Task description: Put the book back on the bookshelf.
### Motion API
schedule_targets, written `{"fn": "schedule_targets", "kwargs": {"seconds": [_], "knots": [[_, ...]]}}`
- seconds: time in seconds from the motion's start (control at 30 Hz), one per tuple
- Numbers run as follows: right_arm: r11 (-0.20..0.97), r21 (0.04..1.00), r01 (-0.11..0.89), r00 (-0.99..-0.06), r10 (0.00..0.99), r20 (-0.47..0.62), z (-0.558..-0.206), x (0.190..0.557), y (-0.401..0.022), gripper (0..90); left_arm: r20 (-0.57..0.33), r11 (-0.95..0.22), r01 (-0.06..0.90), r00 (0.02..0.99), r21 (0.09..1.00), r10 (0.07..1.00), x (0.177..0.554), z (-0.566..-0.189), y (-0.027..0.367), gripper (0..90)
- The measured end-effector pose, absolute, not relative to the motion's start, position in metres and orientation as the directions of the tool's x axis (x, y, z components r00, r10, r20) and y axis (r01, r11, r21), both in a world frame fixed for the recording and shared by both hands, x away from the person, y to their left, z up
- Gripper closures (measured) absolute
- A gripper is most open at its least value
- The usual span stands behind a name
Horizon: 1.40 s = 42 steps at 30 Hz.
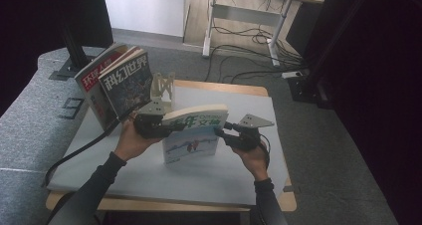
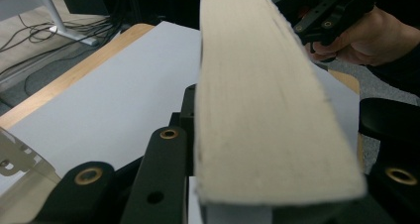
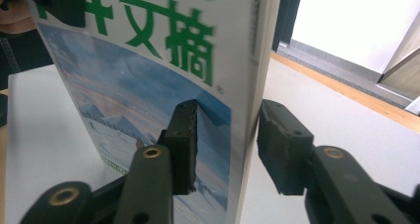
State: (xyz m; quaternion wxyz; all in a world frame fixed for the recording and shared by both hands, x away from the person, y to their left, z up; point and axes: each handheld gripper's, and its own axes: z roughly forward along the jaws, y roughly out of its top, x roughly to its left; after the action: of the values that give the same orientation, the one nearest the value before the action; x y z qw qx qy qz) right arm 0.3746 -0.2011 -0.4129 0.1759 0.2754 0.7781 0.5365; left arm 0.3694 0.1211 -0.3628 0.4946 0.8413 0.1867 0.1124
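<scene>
Hand-held gripper on my left (image 1: 166, 128) is clamped on the upright magazine (image 1: 191, 135) at its left edge, jaws tight against the page block. My right hand-held gripper (image 1: 221, 131) straddles the opposite edge, one jaw on the cover, the other standing off, so I judge it loose. I see the magazine standing on the table (image 1: 149, 175), long axis across, between both hands, with two propped magazines (image 1: 117, 83) behind-left.

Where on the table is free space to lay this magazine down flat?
The grey mat is bare in front of the standing magazine, between both forearms, and at the far right past the right gripper. The far left is crowded by two leaning magazines and a white stand.
</scene>
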Motion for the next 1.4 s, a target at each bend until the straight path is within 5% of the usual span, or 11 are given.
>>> {"fn": "schedule_targets", "kwargs": {"seconds": [0.63,1.4], "knots": [[0.312,0.881,0.355,-0.680,0.733,0.014,-0.444,0.380,-0.232,26.3,0.017,-0.492,0.210,0.909,0.845,0.417,0.373,-0.357,0.120,73.1],[0.377,0.755,0.536,-0.595,0.803,0.022,-0.505,0.389,-0.249,2.9,0.027,-0.514,0.208,0.911,0.832,0.412,0.372,-0.355,0.118,72.9]]}}
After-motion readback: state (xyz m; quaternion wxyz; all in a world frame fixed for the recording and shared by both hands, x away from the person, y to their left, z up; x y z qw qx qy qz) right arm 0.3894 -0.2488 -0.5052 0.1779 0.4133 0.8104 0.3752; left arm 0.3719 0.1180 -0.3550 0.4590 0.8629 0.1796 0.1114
